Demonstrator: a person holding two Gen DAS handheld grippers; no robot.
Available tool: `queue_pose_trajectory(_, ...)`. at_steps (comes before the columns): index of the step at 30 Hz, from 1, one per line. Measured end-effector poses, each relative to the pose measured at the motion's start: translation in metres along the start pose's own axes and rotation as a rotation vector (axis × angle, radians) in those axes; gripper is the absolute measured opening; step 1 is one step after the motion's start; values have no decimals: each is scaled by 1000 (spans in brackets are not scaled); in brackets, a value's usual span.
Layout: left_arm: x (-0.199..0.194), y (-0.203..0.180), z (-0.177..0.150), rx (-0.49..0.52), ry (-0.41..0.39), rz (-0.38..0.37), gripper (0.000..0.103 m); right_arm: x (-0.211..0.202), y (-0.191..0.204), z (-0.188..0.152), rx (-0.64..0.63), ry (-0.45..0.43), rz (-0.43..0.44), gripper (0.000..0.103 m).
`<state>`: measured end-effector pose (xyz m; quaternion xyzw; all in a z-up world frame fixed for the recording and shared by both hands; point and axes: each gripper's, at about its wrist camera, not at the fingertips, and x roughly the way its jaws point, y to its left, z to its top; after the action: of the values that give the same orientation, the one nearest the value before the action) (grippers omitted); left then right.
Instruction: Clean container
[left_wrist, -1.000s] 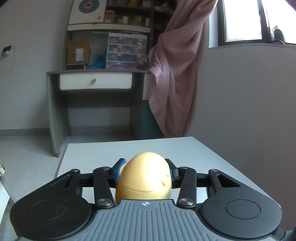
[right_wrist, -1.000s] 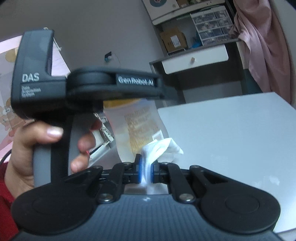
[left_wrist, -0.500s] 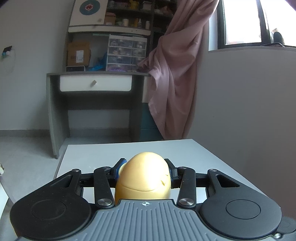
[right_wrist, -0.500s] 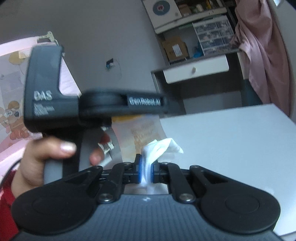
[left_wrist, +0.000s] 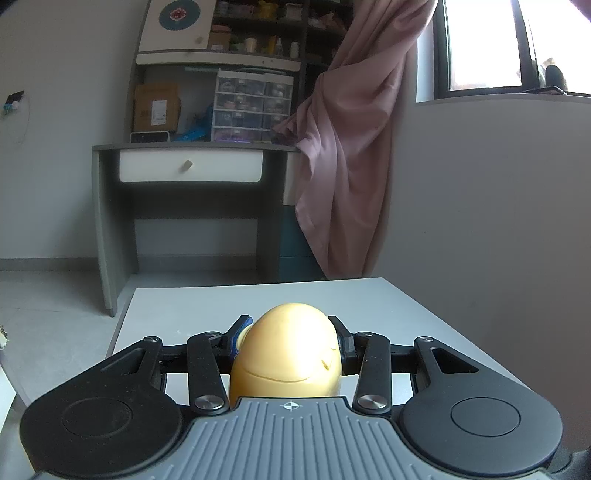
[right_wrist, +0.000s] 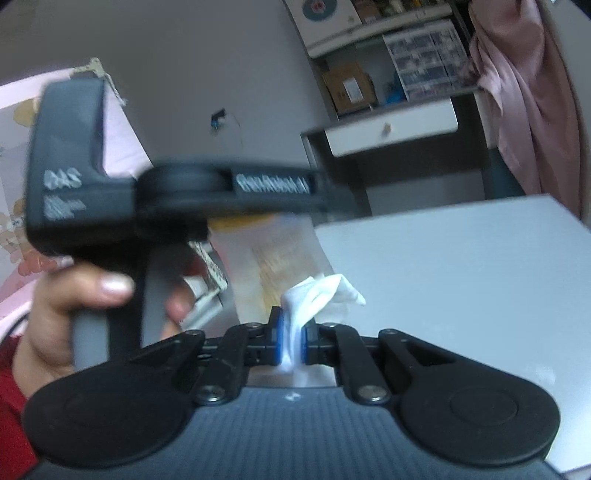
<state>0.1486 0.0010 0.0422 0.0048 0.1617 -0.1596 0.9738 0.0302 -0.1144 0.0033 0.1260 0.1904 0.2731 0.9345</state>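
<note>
Right gripper (right_wrist: 291, 338) clamped on a white wipe (right_wrist: 317, 295), which touches the side of a translucent bottle (right_wrist: 273, 258). Left gripper (right_wrist: 177, 199) holds the bottle from above, blurred; a hand (right_wrist: 74, 306) grips its handle at left. White table (right_wrist: 461, 277) beneath, right.

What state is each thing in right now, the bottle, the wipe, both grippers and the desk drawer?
Bottle: yellow cap on, clamped at the cap, held above the table.
Wipe: crumpled, pinched, against the bottle's side.
Left gripper: shut on the bottle.
Right gripper: shut on the wipe.
Desk drawer: closed.
</note>
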Motion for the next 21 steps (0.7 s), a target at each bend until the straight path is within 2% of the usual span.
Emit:
queue_pose_trajectory(6,1,-1,1,-3,0,3,43,5,-1,-4,16,34,-5,9)
queue_pose_trajectory(21,2,3,4,-8,16,-6,43,-20,24,24,-99,-90,-23,9)
